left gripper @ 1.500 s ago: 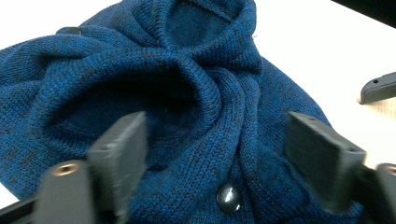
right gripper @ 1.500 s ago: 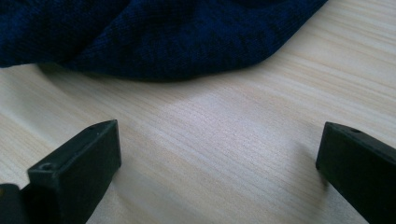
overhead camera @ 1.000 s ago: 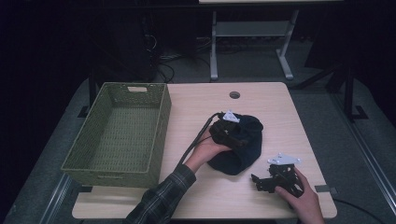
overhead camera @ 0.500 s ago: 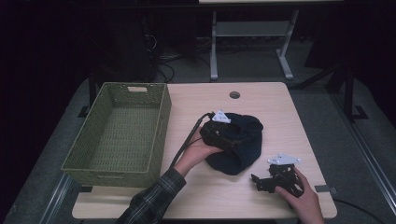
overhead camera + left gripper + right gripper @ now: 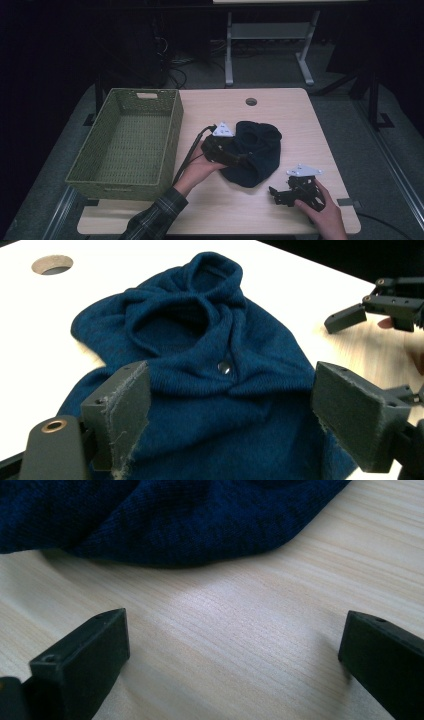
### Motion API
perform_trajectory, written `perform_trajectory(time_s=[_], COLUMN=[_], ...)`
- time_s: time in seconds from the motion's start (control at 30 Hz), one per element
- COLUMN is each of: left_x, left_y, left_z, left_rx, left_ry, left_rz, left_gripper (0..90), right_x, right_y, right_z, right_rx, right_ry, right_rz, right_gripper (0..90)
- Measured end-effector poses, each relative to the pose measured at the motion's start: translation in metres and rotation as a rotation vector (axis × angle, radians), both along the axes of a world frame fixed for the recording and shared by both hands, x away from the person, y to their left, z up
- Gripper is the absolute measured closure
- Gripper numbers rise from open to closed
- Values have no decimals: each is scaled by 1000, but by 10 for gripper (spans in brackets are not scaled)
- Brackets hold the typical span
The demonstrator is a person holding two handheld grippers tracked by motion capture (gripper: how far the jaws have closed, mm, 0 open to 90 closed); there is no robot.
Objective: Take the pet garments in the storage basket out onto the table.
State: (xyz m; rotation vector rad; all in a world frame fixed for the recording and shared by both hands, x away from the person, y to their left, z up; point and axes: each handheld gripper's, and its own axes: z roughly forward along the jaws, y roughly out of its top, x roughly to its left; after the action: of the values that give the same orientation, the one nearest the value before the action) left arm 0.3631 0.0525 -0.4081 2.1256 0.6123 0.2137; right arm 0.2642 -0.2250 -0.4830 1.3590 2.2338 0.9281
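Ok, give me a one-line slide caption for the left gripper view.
Open left gripper poised over a crumpled blue knit garment on the wooden table.

Taking the blue garment point(image 5: 252, 152) as your landmark: your left gripper point(image 5: 230, 420) has its jaws spread wide right over the near part of it, nothing between the pads but cloth. Bare table point(image 5: 280, 107) runs all round the far side of the garment, with just a small round hole point(image 5: 251, 101) back there. To its left the green basket point(image 5: 127, 142) walls off that whole side, leaving a narrow lane of tabletop. Your right gripper point(image 5: 235, 655) sits wide open just off the garment's near right edge, clear wood between its jaws.
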Motion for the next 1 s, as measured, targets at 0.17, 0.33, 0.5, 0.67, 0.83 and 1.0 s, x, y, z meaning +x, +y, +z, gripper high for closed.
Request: perform_trajectory(time_s=[0.17, 0.33, 0.5, 0.67, 0.83, 1.0], left_x=[-11, -22, -33, -43, -51, -58], left_y=[12, 25, 35, 45, 51, 55], left_z=[-5, -8, -15, -21, -29, -36], left_rx=[-10, -15, -7, -4, 6, 30], left_ry=[-9, -5, 0, 12, 10, 20], left_rz=[22, 35, 44, 52, 66, 68], left_gripper=[161, 160, 161, 161, 161, 150], right_x=[0, 0, 0, 0, 0, 0], right_y=[0, 0, 0, 0, 0, 0], right_z=[0, 0, 0, 0, 0, 0], right_rx=[0, -1, 0, -1, 0, -1], right_ry=[-1, -2, -1, -1, -1, -1], right_rz=[1, 3, 2, 2, 2, 2], right_gripper=[0, 0, 0, 0, 0, 0])
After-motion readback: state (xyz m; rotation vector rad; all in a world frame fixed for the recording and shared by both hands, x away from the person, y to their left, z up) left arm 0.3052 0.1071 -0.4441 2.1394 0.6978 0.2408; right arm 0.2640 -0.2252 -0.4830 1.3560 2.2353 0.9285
